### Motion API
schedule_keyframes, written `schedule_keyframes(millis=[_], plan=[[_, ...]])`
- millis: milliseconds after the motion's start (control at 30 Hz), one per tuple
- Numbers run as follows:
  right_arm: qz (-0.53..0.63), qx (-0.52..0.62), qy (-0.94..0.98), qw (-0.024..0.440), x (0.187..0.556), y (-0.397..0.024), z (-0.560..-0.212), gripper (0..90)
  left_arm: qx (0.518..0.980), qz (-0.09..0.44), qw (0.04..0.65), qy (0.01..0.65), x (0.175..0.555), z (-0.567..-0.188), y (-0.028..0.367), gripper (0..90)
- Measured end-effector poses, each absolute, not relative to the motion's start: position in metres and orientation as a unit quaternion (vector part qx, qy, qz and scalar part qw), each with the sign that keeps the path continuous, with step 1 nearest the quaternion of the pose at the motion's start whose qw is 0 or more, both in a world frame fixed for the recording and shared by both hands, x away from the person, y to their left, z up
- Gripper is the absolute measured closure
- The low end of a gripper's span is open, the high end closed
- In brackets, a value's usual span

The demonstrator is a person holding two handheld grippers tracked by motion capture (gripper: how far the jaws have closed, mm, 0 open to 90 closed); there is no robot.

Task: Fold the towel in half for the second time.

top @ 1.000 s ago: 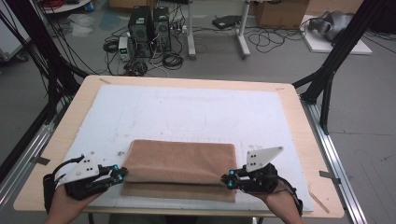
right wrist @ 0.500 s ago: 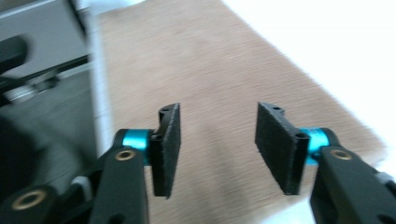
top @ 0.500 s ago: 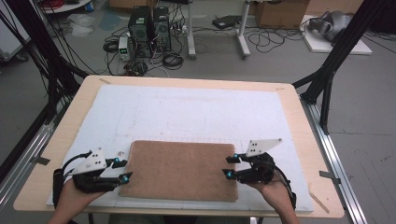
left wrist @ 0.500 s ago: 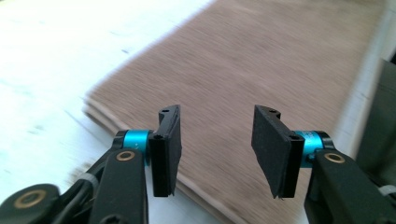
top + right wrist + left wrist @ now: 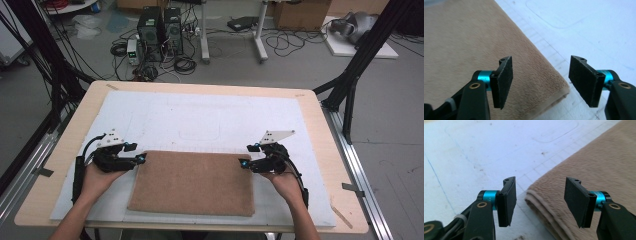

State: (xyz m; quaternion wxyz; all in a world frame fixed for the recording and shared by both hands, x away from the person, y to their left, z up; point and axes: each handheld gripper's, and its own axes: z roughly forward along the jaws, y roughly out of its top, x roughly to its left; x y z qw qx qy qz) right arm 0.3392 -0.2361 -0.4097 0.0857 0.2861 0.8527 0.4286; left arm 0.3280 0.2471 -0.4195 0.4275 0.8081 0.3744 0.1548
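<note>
Now, your left gripper [image 5: 141, 158] sat at the towel's [image 5: 192, 182] far left corner, and your right gripper [image 5: 243, 163] sat at its far right corner, each in a hand coming in from the near edge of the table [image 5: 65, 145]. The towel, tan and folded, lay flat on the white mat [image 5: 200, 120], toward the near side and roughly centred between your hands. Your left gripper [image 5: 539, 202] had its jaws spread wide, with the towel's [image 5: 586, 170] layered corner lying between them and nothing pinched; the folded edges showed stacked at that corner. Your right gripper [image 5: 540, 82] was likewise spread apart, its jaws standing either side of the towel's [image 5: 474, 45] corner without clamping it, the left jaw over the pile and the right over the mat [image 5: 586, 30]. Faint grid lines and a drawn outline marked the mat beyond the towel.
</note>
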Motion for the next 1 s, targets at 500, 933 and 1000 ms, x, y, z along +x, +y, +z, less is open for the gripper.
schedule_keyframes(millis=[500, 933, 1000], plan=[[0.383, 0.287, 0.877, 0.039, 0.355, -0.225, -0.436, 50.6, 0.829, 0.113, 0.400, 0.373, 0.340, -0.440, 0.237, 53.8], [0.404, 0.275, 0.871, 0.048, 0.356, -0.230, -0.420, 77.7, 0.807, 0.156, 0.431, 0.372, 0.337, -0.423, 0.234, 81.8], [0.404, 0.279, 0.869, 0.062, 0.361, -0.231, -0.411, 77.7, 0.800, 0.167, 0.438, 0.375, 0.341, -0.416, 0.232, 82.1]])
